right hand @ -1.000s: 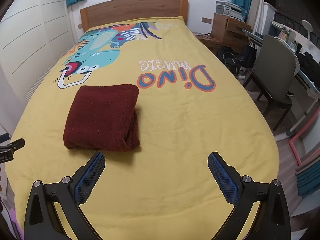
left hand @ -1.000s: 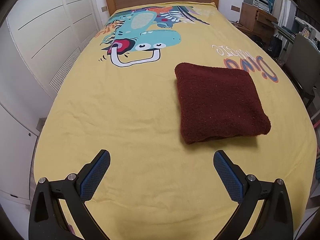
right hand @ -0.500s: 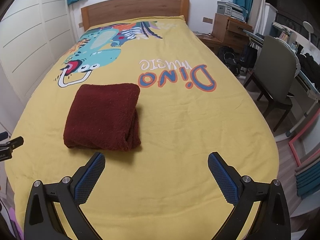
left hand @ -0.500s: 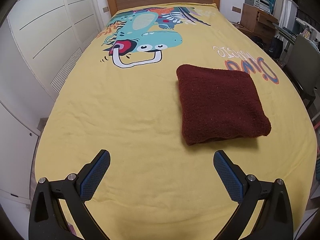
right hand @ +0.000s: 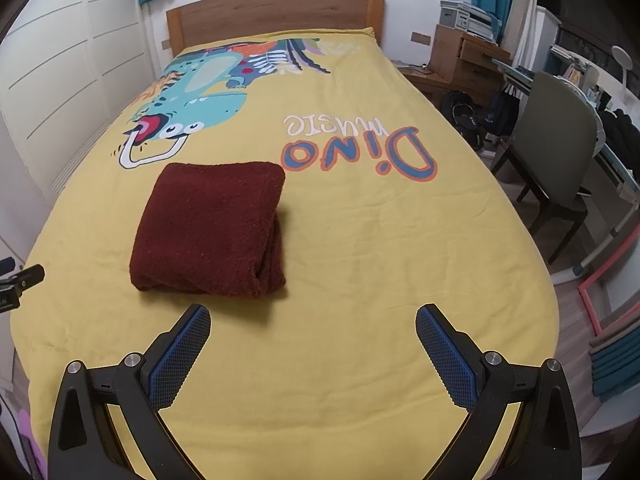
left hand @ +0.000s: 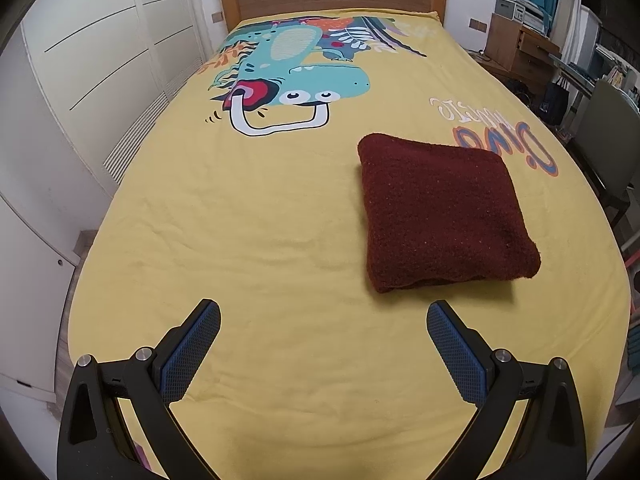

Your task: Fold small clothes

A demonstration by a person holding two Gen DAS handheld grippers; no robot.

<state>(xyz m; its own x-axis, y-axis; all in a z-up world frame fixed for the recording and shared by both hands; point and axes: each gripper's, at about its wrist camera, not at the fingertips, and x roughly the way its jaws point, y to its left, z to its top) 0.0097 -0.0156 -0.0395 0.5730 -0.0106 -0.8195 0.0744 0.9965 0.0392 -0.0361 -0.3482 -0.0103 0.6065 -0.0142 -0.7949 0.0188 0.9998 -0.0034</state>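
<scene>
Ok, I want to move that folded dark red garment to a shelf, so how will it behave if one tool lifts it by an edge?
The garment looks thick and fuzzy, so it is probably soft and floppy, not stiff. Its stacked layers show loose at the right side, so a one-edge lift would likely let it unfold. The fleecy surface should grip the ribbed pads rather than slip.

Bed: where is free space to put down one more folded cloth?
Bare sheet lies left of the red cloth, below the dinosaur print. Another patch sits right of the cloth, under the Dino lettering. The open grippers hover over bare sheet too.
</scene>
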